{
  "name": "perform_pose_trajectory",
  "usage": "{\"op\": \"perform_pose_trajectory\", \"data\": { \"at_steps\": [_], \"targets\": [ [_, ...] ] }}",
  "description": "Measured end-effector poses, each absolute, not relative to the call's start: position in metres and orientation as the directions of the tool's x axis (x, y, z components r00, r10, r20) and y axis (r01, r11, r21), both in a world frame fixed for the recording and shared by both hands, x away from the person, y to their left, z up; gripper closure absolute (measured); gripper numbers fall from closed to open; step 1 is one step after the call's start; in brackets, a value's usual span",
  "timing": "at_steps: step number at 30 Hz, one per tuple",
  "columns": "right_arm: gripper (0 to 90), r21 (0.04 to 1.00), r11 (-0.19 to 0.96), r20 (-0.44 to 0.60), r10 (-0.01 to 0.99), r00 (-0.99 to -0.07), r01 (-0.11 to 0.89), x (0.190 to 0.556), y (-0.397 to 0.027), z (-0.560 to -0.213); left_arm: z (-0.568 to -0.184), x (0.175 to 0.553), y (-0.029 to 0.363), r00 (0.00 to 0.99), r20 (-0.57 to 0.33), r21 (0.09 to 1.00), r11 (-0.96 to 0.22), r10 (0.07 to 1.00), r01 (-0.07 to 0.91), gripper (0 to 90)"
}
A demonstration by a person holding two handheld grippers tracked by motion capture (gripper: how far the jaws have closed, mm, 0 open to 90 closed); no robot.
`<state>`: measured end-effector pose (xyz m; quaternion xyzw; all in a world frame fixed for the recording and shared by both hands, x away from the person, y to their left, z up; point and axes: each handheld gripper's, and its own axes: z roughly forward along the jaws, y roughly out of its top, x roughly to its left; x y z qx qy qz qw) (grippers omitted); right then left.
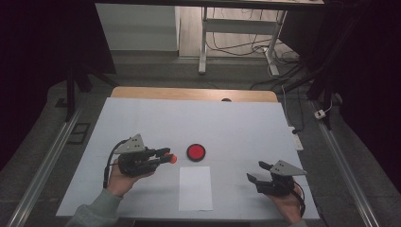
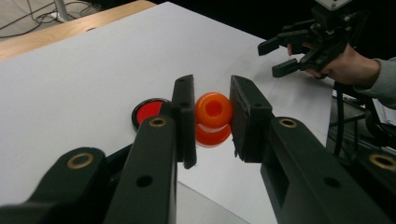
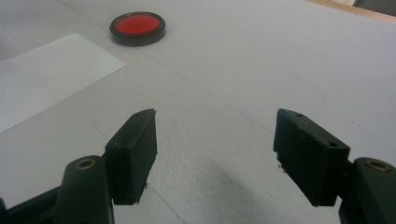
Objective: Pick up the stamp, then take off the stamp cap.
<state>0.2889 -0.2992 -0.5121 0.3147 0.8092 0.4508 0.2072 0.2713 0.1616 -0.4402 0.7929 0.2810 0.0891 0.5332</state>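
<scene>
My left gripper (image 1: 169, 156) is shut on a small orange spool-shaped piece (image 2: 213, 119), held a little above the white table cover. In the high view that orange piece (image 1: 173, 159) shows at the jaw tips, just left of a round red disc with a black rim (image 1: 196, 152). The same disc (image 2: 147, 112) lies partly behind my left jaw in the left gripper view. My right gripper (image 1: 259, 172) stands open at the front right with nothing between its jaws, and it appears far off as the right gripper (image 2: 286, 55). The disc (image 3: 137, 26) lies ahead of it.
A white sheet of paper (image 1: 195, 187) lies near the front edge, between my two hands. The white cover (image 1: 198, 120) spans the table, with a wooden edge (image 1: 189, 93) at the back. Beyond it stand table legs and cables on the floor.
</scene>
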Motion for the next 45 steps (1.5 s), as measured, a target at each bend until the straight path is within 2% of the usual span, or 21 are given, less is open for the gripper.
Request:
{"op": "perform_pose_trajectory", "data": {
  "at_steps": [11,18,45],
  "targets": [
    [29.9,0.861,0.390,-0.046,0.699,-0.714,0.326,0.289,-0.301,-0.513,-0.448,0.284,0.139,0.849,-0.204,0.885,-0.279,0.487,0.372,72.1],
    [29.9,0.863,0.389,-0.053,0.701,-0.711,0.321,0.289,-0.301,-0.512,-0.450,0.281,0.121,0.866,-0.180,0.879,-0.318,0.467,0.354,72.1],
    [29.9,0.862,0.396,-0.049,0.685,-0.727,0.315,0.287,-0.294,-0.509,-0.452,0.282,0.117,0.863,-0.174,0.878,-0.322,0.474,0.354,72.1]
  ]
}}
